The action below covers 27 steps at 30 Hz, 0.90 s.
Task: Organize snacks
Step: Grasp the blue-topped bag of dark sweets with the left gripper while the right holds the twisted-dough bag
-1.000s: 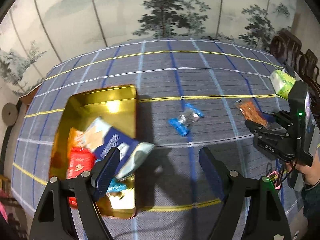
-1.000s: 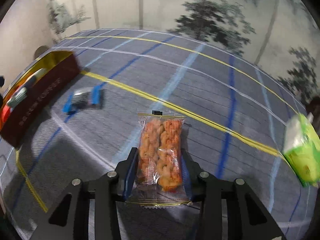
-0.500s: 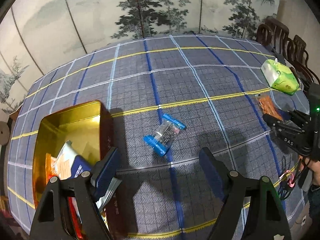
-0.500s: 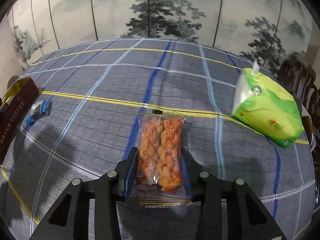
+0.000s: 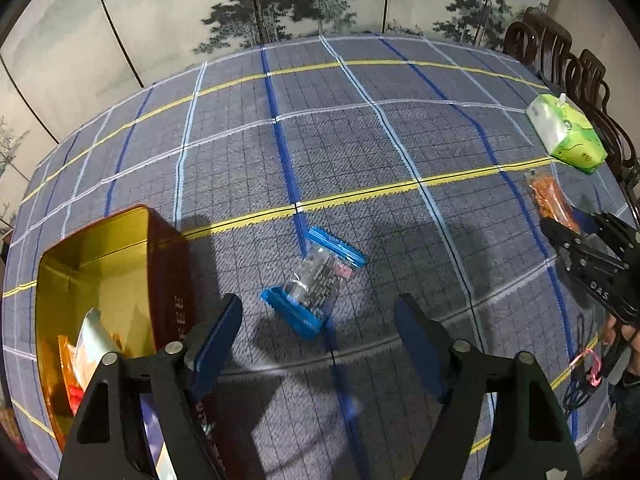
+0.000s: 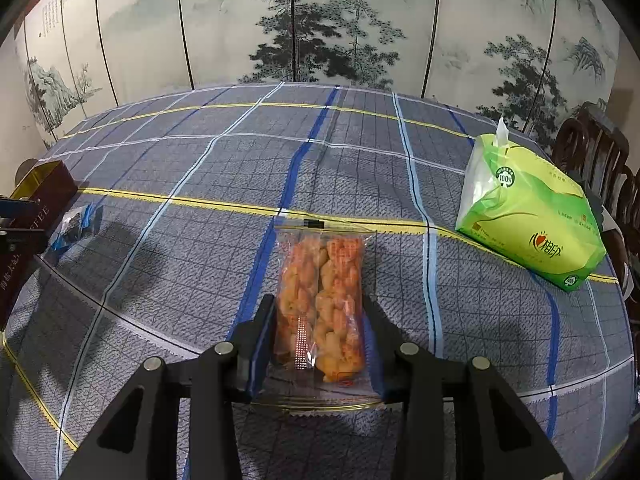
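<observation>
- On the plaid tablecloth (image 5: 360, 140), near the middle, we see a blue-ended clear snack packet (image 5: 314, 280) lying flat, just beyond our left gripper (image 5: 318, 338).
- We hold the left gripper with its fingers (image 5: 216, 336) spread wide and nothing between them; the blue-ended packet lies apart from both pads, slightly ahead of the gap.
- To the left we have the gold-lined tin (image 5: 96, 248), its dark red wall close beside the left finger. Inside it, at the near end, we make out several wrapped snacks (image 5: 86, 356), red, orange and silver; we cannot tell them apart further.
- With our right gripper (image 6: 320, 344) we clamp an orange twisted-cracker bag (image 6: 322, 300) at its near end, both fingers (image 6: 260, 344) pressing its sides. We cannot tell whether the bag touches the cloth.
- From the left wrist view, the right gripper (image 5: 568, 224) sits at the far right edge, with the cracker bag (image 5: 550, 198) pointing away from it.
- A green tissue pack (image 6: 528, 216) rests on the cloth to the right, beyond the cracker bag and apart from it.
- In the right wrist view the tin (image 6: 36, 208) stands at the far left, with the blue-ended packet (image 6: 74, 226) just beside it.
- A painted folding screen (image 6: 320, 20) stands behind the table.
</observation>
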Each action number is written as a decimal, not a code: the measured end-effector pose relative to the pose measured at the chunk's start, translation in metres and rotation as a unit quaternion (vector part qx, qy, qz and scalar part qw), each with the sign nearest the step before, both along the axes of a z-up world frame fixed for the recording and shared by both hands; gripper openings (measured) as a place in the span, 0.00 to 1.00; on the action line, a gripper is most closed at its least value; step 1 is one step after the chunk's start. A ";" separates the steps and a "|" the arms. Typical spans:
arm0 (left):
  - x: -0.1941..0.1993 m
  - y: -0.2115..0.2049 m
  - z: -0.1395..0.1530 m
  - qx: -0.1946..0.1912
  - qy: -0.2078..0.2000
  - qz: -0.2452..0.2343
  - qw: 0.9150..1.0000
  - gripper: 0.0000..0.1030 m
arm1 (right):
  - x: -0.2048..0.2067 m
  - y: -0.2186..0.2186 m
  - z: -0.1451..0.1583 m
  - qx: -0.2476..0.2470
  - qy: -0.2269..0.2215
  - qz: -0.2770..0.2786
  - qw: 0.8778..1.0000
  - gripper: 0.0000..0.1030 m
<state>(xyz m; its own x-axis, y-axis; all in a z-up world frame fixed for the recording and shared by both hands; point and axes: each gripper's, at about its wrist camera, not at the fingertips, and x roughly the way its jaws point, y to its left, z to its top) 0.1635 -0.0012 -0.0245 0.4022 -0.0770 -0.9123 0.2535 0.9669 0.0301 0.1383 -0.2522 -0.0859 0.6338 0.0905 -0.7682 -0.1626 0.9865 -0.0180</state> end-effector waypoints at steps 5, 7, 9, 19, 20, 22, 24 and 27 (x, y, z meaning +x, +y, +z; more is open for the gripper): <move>0.009 -0.002 -0.004 0.010 -0.001 -0.012 1.000 0.53 | -0.001 0.000 0.000 0.000 0.000 0.000 1.000 0.39; 0.012 -0.001 -0.006 0.007 0.004 -0.015 1.000 0.50 | -0.001 0.001 0.000 0.001 0.000 0.000 1.000 0.39; 0.014 -0.001 -0.008 0.005 0.007 -0.019 1.000 0.50 | -0.001 0.000 0.000 0.000 0.000 0.000 1.000 0.39; 0.023 -0.004 -0.025 0.010 0.027 -0.025 0.999 0.35 | -0.001 0.000 0.000 0.000 0.000 0.000 1.000 0.39; 0.024 -0.003 -0.026 0.004 0.031 -0.022 0.999 0.34 | -0.001 0.000 0.000 0.001 0.000 0.000 1.000 0.39; 0.023 -0.004 -0.026 0.000 0.033 -0.023 0.999 0.33 | -0.001 0.000 0.000 0.001 0.000 0.000 1.000 0.39; 0.022 -0.005 -0.026 0.002 0.030 -0.025 0.999 0.31 | -0.001 0.000 0.000 0.001 0.000 0.000 1.000 0.39; 0.022 -0.006 -0.026 0.001 0.029 -0.026 0.999 0.25 | -0.001 0.000 0.000 0.001 0.000 0.000 1.000 0.39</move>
<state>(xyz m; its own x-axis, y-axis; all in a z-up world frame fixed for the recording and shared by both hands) 0.1851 -0.0072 -0.0506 0.3438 -0.0942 -0.9343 0.3053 0.9521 0.0164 0.1378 -0.2522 -0.0860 0.6336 0.0913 -0.7683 -0.1625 0.9866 -0.0167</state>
